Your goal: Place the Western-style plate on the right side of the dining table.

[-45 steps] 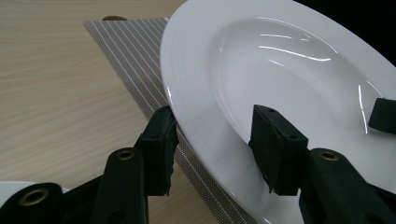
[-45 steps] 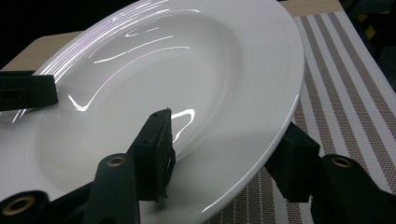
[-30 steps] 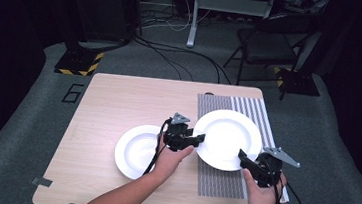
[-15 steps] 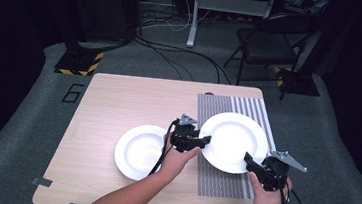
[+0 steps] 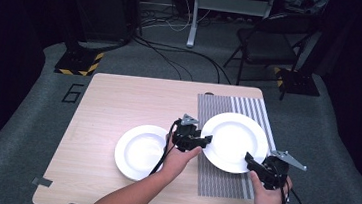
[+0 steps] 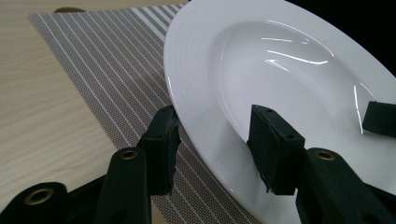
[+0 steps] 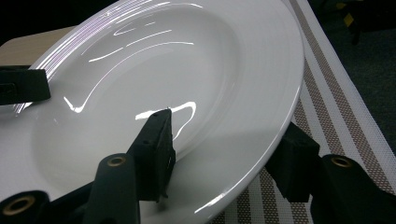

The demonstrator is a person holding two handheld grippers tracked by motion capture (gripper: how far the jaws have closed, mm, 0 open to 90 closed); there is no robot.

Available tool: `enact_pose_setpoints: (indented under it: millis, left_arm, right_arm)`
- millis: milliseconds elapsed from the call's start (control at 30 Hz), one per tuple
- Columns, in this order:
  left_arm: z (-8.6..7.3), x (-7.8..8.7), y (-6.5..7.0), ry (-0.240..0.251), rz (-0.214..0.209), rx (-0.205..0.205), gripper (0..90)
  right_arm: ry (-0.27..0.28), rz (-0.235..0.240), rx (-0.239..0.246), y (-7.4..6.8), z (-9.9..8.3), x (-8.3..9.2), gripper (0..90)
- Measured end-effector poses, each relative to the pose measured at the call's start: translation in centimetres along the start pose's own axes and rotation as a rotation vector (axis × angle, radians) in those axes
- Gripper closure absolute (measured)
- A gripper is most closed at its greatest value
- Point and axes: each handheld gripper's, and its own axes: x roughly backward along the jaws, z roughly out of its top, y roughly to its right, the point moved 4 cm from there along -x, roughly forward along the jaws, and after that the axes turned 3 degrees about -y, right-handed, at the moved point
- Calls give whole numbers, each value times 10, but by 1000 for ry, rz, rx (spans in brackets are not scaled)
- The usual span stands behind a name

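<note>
A white deep plate (image 5: 235, 141) hangs tilted just above the striped placemat (image 5: 221, 181), carried by both grippers. My left gripper (image 5: 207, 140) is shut on its left rim; in the left gripper view one jaw lies under the rim and the other inside the plate (image 6: 280, 60), my left gripper (image 6: 215, 135) straddling the edge. My right gripper (image 5: 248, 158) is shut on the near right rim; in the right gripper view my right gripper (image 7: 224, 140) clamps the plate (image 7: 187, 70) the same way. A second white plate (image 5: 140, 151) lies flat on the wooden table (image 5: 119, 101).
The placemat (image 6: 107, 60) covers the table's right part up to the right edge. A folding chair (image 5: 270, 45), cables and a hazard-striped block (image 5: 77, 62) stand on the floor beyond the far edge. Both forearms come in from the near edge.
The held plate and both grippers have shifted slightly to the right over the placemat. The plate on the table has not moved.
</note>
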Motion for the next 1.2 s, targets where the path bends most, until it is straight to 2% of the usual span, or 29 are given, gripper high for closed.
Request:
enact_pose_setpoints:
  millis: [433, 600, 733, 867, 1200]
  left_arm:
    - [7, -13, -13, 9, -5, 20, 543]
    - [8, -22, -18, 12, 6, 35, 541]
    - [8, -27, -23, 19, 1, 42, 541]
    - [6, -31, -25, 16, -3, 61, 541]
    - [5, -40, -29, 10, 9, 72, 541]
  right_arm:
    - [-11, 4, -3, 6, 11, -19, 465]
    - [-13, -14, 19, 7, 15, -27, 468]
    - [-11, -3, 21, 9, 19, -33, 471]
    - [-14, -14, 29, 11, 21, -39, 474]
    - [-22, -39, 33, 15, 22, -51, 479]
